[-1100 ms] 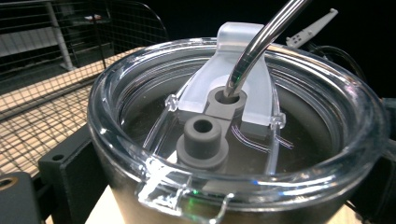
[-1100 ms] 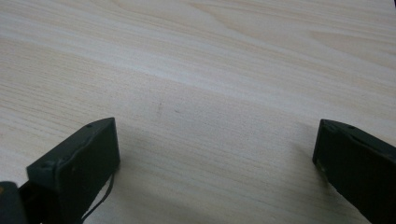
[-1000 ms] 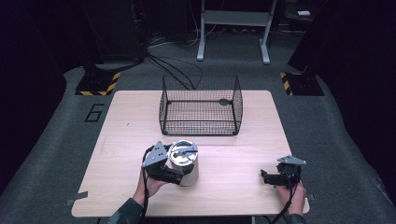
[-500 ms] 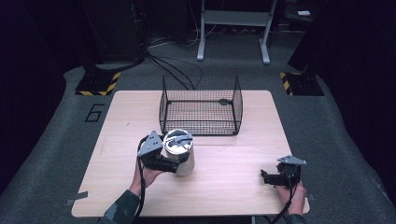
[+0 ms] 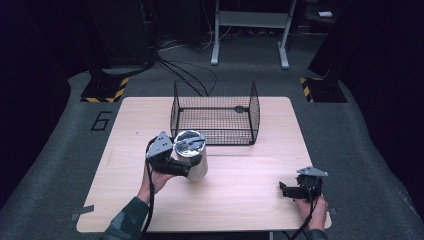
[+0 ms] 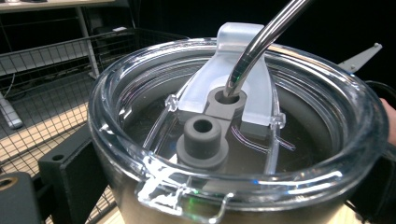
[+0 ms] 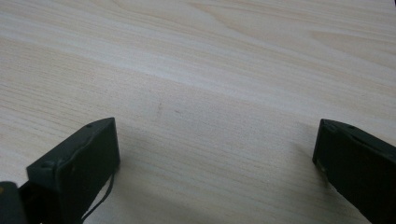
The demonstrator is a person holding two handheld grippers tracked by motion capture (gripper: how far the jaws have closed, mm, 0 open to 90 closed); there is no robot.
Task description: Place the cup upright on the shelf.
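Observation:
A steel tumbler (image 5: pixel 194 162) with a clear lid (image 6: pixel 233 140) and a bent metal straw (image 6: pixel 266 37) is held upright at the table's left middle, just in front of the wire basket (image 5: pixel 220 135). My left gripper (image 5: pixel 184 169) is shut on the tumbler's body, one black jaw on each side of it. In the left gripper view the lid is very close and the basket's mesh shows behind it at the left. My right gripper (image 5: pixel 286 191) rests open near the table's front right corner, with bare wood between its jaws (image 7: pixel 215 154).
The black wire basket is open at the top and stands at the back middle of the wooden table (image 5: pixel 240 200). Cables and a metal stand's legs (image 5: pixel 250 30) lie on the dark floor beyond the table.
My left gripper has carried the tumbler away from the front edge and slightly left, closer to the basket. The right gripper has stayed still.

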